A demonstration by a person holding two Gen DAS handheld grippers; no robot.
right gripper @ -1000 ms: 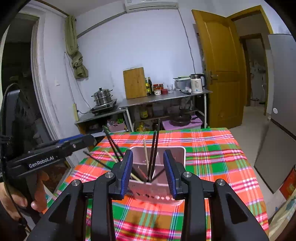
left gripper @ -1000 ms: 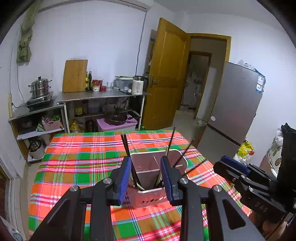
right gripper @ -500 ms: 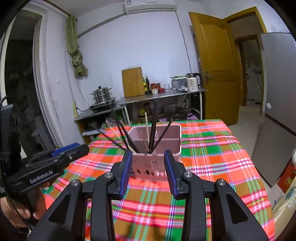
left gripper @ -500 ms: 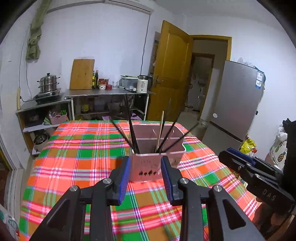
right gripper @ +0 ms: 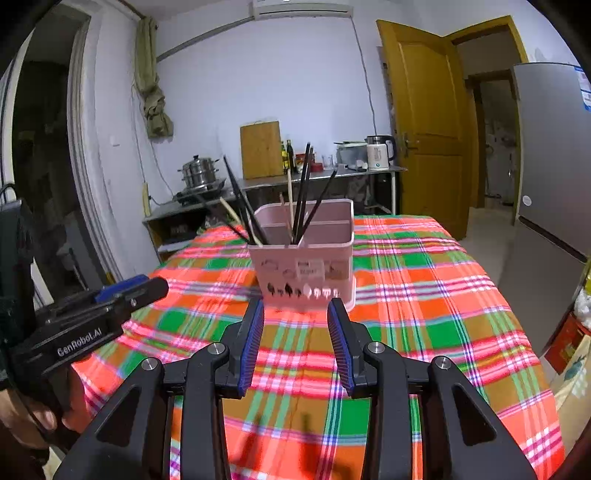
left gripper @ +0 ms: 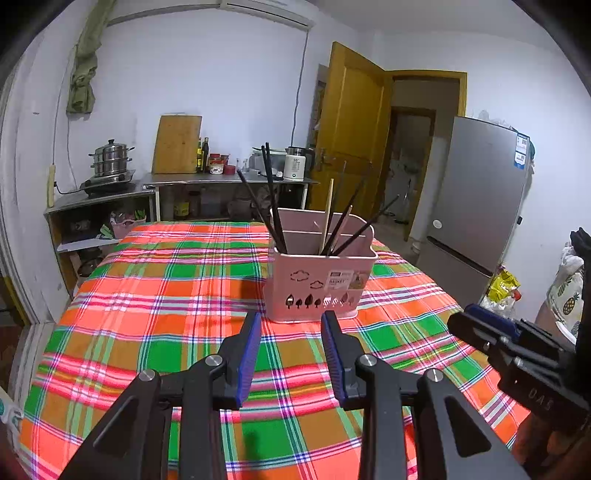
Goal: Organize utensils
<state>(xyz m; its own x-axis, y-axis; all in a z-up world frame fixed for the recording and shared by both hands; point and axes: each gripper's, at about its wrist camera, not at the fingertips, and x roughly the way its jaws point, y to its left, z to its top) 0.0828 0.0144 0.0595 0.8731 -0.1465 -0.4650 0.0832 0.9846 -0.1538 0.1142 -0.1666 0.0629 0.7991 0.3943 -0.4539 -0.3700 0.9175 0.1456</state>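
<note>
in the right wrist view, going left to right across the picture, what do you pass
left gripper → steamer pot → cutting board → pink utensil basket → white kettle → yellow door → fridge

I see a plaid tablecloth (left gripper: pixel 155 295) of orange, green and pink covering the table near me, and past its far edge a metal counter (left gripper: pixel 229 180) against the white wall, carrying a wooden cutting board (left gripper: pixel 177 144) propped upright, some bottles (left gripper: pixel 202 155) and a white kettle (left gripper: pixel 295 168). To the far left a steel steamer pot (left gripper: pixel 110 157) sits on a lower shelf (on a small burner, it seems). On the right stand an open yellow door (left gripper: pixel 351 136) and a grey fridge (left gripper: pixel 476 199), with an air conditioner (right gripper: pixel 301 8) high on the wall.
</note>
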